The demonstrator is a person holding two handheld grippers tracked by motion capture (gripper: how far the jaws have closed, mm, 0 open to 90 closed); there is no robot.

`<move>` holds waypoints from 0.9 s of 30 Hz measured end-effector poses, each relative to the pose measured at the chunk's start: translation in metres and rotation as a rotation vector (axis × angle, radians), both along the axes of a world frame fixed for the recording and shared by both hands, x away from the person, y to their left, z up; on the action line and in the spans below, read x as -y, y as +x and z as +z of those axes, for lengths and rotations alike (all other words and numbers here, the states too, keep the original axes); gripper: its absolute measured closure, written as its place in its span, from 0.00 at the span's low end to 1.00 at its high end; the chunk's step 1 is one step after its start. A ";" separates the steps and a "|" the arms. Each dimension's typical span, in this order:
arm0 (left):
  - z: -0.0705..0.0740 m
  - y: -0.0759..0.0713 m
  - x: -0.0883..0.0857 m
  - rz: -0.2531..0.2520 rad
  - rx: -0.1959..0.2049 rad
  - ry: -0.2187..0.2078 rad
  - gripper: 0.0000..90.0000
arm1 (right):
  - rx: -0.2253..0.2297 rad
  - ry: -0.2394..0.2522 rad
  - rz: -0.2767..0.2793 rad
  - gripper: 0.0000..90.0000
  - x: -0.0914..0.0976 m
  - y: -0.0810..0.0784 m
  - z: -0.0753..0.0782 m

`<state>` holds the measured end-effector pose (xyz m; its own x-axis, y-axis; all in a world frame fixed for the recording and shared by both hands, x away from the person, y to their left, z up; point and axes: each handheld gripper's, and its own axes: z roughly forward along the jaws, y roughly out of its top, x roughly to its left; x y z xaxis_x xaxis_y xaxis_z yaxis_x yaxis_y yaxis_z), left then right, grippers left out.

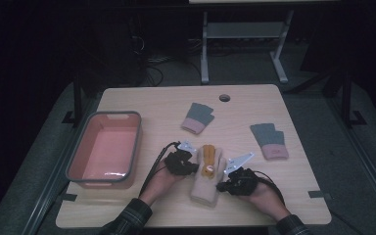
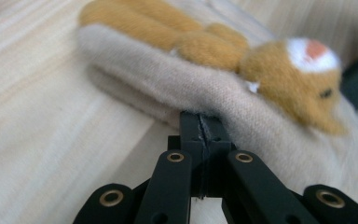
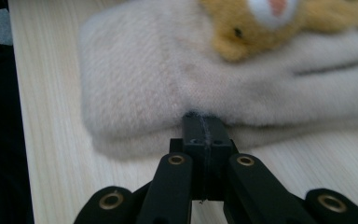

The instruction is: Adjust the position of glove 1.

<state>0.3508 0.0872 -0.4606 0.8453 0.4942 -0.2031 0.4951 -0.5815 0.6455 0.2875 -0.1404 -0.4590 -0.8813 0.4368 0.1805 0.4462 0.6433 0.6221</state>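
**Both grippers closed at the edges of the cream mitten**

Nearest the person, the left gripper (image 1: 192, 166) and right gripper (image 1: 223, 182) sit on either side of a cream mitten (image 1: 206, 188) lying flat on the table (image 1: 152, 205). In the left gripper view the left gripper (image 2: 201, 122) has its jaws pressed together, tips touching the mitten (image 2: 177, 88) at its side edge; whether any fabric is caught between them cannot be told. In the right gripper view the right gripper (image 3: 201, 122) is likewise closed, tips against the fuzzy edge of the mitten (image 3: 168, 79) near the cuff; a pinch on fabric cannot be confirmed.

An orange plush animal (image 1: 207, 160) lies on top of the mitten, between the two grippers, head toward the person. Its face (image 2: 307, 74) shows just beyond the left tips.

To the left of the left gripper stands a pink bin (image 1: 83, 161) with a grey rim. Farther off, beyond the mitten, lies a grey glove (image 1: 198, 117) with a pink cuff. A second grey glove (image 1: 270, 140) lies beyond and to the right of the right gripper.
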 end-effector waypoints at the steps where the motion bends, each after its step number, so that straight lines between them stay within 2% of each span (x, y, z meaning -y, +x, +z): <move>1: 0.000 0.003 0.000 -0.008 -0.002 0.009 0.99 | -0.002 0.006 0.003 1.00 -0.003 0.001 0.000; 5: -0.001 0.010 0.001 -0.001 -0.006 -0.002 0.99 | -0.008 0.018 0.021 1.00 -0.016 0.002 0.000; 9: -0.001 0.014 0.001 0.005 -0.009 -0.008 0.99 | 0.012 0.022 0.048 1.00 -0.029 0.004 -0.001; 10: -0.001 0.015 0.000 -0.001 -0.006 -0.006 0.99 | 0.007 0.025 0.051 1.00 -0.032 0.004 -0.001; 12: 0.001 0.016 -0.001 -0.009 -0.008 0.001 0.99 | 0.025 0.015 0.071 1.00 -0.037 0.004 -0.002; 15: 0.003 0.017 -0.002 0.004 -0.003 -0.005 0.99 | 0.025 0.019 0.074 1.00 -0.040 0.002 -0.001; 19: 0.009 0.017 -0.008 0.022 0.009 -0.012 0.95 | 0.019 0.043 0.048 0.97 -0.033 -0.001 0.003; 20: 0.011 0.017 -0.010 0.025 0.015 -0.011 0.92 | 0.037 0.041 0.051 0.94 -0.028 0.000 0.004; 21: 0.013 0.017 -0.011 0.031 0.025 -0.013 0.90 | 0.026 0.060 0.031 0.93 -0.026 -0.001 0.006; 24: 0.019 0.016 -0.018 0.052 0.029 -0.027 0.81 | 0.037 0.074 -0.004 0.88 -0.011 0.000 0.011; 27: 0.025 0.015 -0.023 0.065 0.017 -0.039 0.72 | 0.044 0.083 -0.045 0.82 0.004 0.000 0.013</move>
